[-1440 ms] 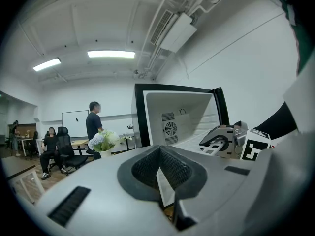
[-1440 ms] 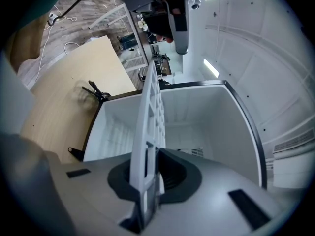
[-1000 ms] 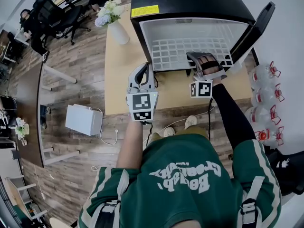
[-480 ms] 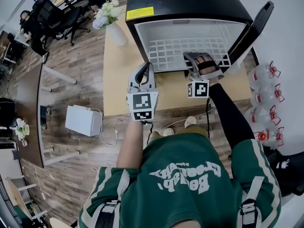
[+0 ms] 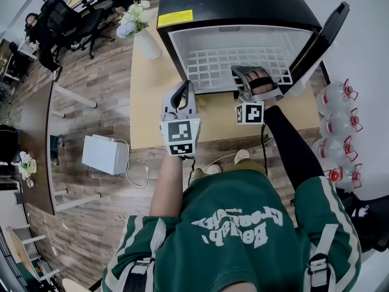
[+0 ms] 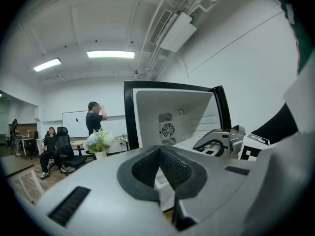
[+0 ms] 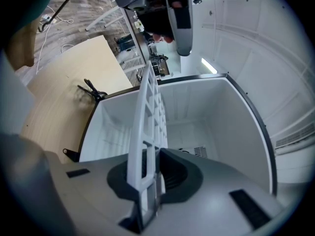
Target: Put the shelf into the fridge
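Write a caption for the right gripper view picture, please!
The right claw grips the white shelf by its edge, holding it in the open fridge.

Yellow label (image 5: 169, 18) on fridge (image 5: 243, 2) top edge: black print, too small to read. White lettering (image 5: 237, 224) on the person's green shirt (image 5: 243, 263) runs upside down in head view, not cleanly legible. Nothing else readable.

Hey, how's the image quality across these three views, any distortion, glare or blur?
Head view: strong fisheye, the fridge bows at its edges; light is even. Left gripper view: dark rounded corners, the ceiling light blows out white. Right gripper view: the shelf looks soft close to the lens, crisper farther in.
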The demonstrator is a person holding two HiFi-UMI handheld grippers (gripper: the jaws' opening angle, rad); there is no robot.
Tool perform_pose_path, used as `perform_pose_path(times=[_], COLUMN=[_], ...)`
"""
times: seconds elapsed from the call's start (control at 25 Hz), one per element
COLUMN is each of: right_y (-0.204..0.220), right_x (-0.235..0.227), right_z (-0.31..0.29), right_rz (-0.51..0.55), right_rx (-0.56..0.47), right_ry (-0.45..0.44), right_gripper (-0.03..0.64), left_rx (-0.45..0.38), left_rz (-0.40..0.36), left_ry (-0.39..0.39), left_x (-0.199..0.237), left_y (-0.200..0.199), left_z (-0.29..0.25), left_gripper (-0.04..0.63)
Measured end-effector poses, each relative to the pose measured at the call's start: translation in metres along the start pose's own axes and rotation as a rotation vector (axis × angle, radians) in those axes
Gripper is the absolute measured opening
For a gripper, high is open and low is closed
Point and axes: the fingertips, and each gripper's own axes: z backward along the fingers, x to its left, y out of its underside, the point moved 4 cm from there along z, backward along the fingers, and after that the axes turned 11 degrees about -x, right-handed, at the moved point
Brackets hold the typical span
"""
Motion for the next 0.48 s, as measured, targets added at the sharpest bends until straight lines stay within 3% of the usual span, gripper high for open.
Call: perform_pose_path(times=[0.48], right_y=[0.01], right_x=[-0.006], right_z=[-0.015], right_rz=[-0.022], right_rx=[-0.006], right_ry=[0.01], right_gripper=[0.041], left_rx=[0.009], left_rz=[0.008], left_ry=[-0.028], left_x=[0.003], left_y=[0.003], left_z=[-0.005], left_gripper=[0.0])
